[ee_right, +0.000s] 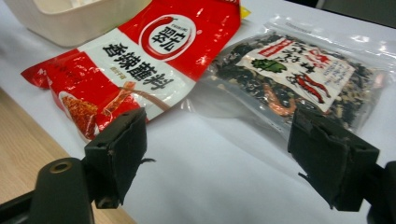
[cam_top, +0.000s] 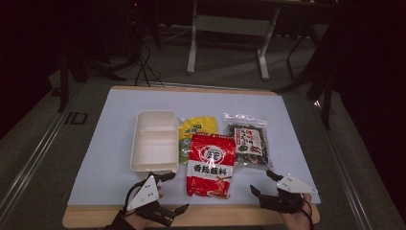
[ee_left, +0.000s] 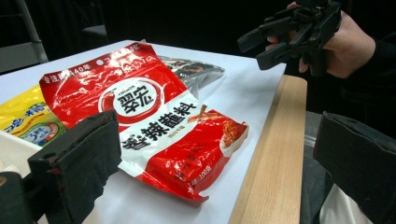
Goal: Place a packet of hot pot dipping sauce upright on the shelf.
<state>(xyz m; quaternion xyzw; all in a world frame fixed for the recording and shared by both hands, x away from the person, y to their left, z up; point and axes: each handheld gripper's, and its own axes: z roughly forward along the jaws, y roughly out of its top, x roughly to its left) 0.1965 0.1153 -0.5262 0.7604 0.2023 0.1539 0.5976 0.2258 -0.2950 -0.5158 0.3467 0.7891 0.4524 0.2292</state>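
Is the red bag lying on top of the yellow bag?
Touching: in the high view the red bag overlaps the yellow bag's lower edge, covering part of it.

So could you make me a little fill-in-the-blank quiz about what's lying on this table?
1. The white tray has ____ compartments.
2. The red packet lies partly on top of the ____ pouch.
3. The clear bag of dark dried food lies to the ____ of the red packet, seen from the person's side.
4. Both the left gripper and the right gripper have their jaws ____.

Missing words: two; yellow; right; open

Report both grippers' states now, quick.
Left gripper: open, holding nothing, near the tray.
Right gripper: open, holding nothing, near the red packet.
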